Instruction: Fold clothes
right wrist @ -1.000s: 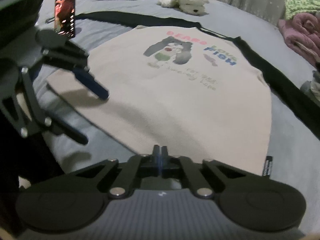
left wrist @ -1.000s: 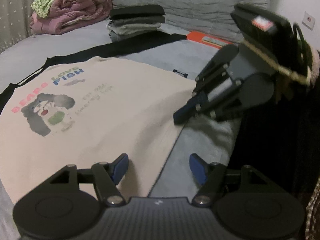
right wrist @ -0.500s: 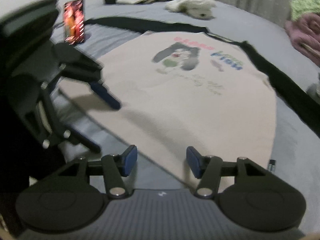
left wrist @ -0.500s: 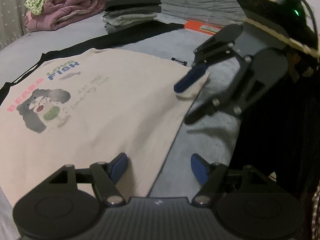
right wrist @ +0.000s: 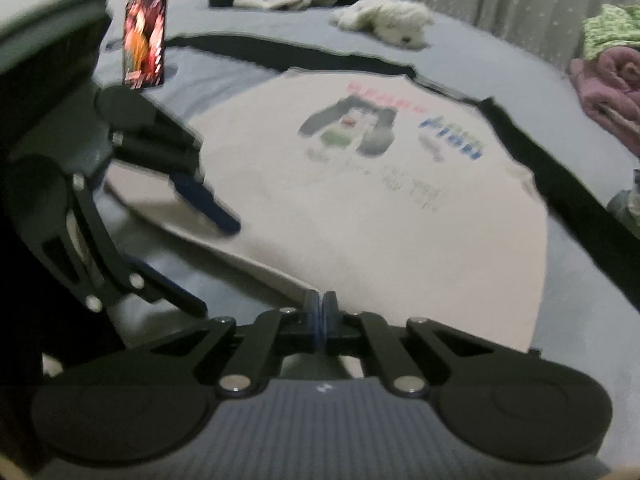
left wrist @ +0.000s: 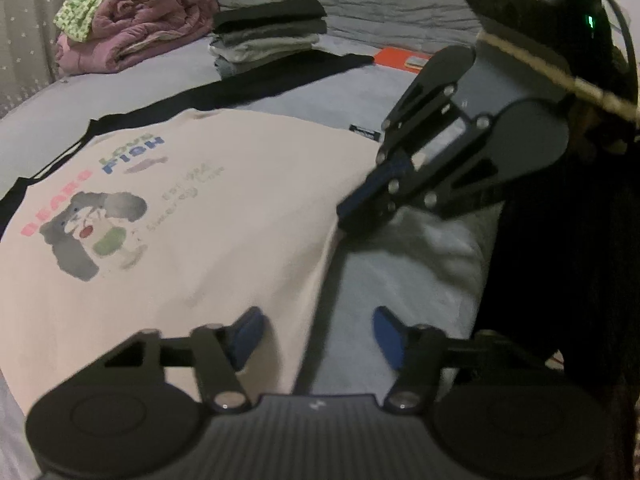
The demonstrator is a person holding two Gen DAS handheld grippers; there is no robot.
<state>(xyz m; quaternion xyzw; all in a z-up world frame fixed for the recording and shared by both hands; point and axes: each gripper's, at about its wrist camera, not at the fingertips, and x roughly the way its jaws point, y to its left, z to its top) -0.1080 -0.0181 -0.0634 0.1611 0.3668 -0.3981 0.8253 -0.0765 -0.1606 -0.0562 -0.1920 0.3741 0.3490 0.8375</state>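
- A cream raglan T-shirt [left wrist: 208, 216] with black sleeves and a cartoon print lies flat, face up, on the grey bed [left wrist: 280, 92], filling the left and centre of the left wrist view and the centre of the right wrist view.
- The left gripper [left wrist: 318, 338] stands at the lower centre with its blue pads apart; its jaws have just been closing. The shirt's hem edge runs between them, one pad over the cloth and the other over the bedsheet, and neither presses on the cloth.
- The right gripper [right wrist: 321, 312], at lower centre of its own view, is clenched at the hem's edge; whether cloth is pinched between the pads cannot be told.
- A stack of folded clothes [left wrist: 268, 32] sits at the upper centre, and a rolled pink quilt [left wrist: 136, 28] at upper left.
- A lit phone [right wrist: 145, 42] stands at upper left of the right wrist view, a white plush toy [right wrist: 386, 18] at upper centre.
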